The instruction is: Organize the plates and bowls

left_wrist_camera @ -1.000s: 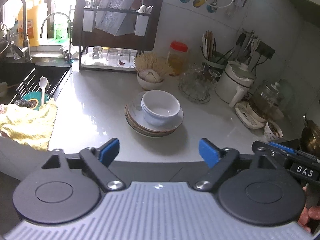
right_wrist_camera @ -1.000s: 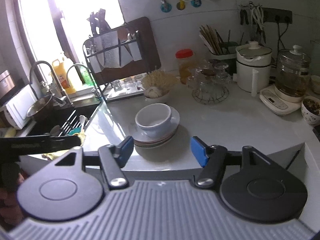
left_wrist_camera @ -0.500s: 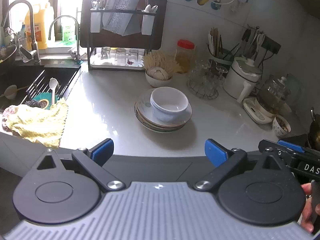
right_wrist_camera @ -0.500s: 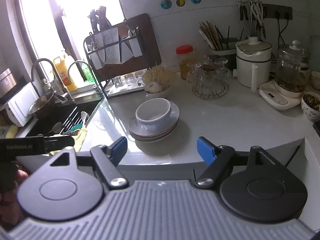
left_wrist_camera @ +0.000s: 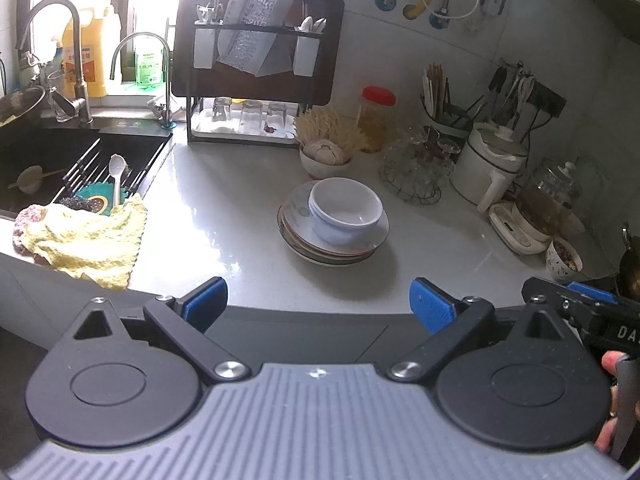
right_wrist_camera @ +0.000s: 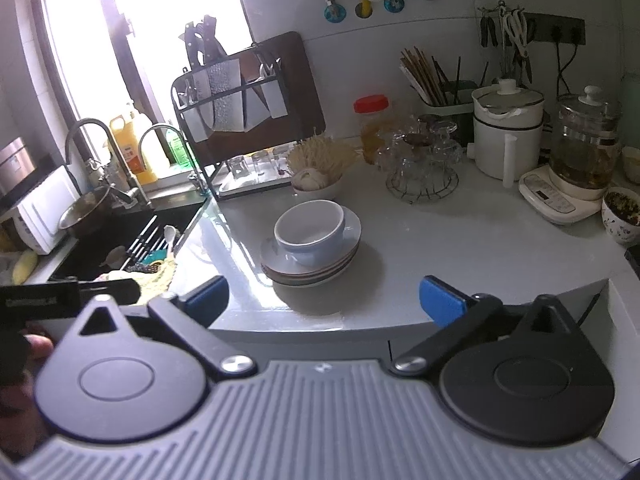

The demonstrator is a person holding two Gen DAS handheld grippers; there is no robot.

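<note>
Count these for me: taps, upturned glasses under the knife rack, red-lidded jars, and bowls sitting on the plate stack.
Taps: 2
Upturned glasses under the knife rack: 3
Red-lidded jar: 1
Bowl on the plate stack: 1
Total: 7

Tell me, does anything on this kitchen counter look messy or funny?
A little. The yellow cloth lies crumpled, drooping over the counter's front edge beside the sink. The white bowl sits off-centre on the stack of plates, nearer one side. Nothing looks spilled or broken.
</note>
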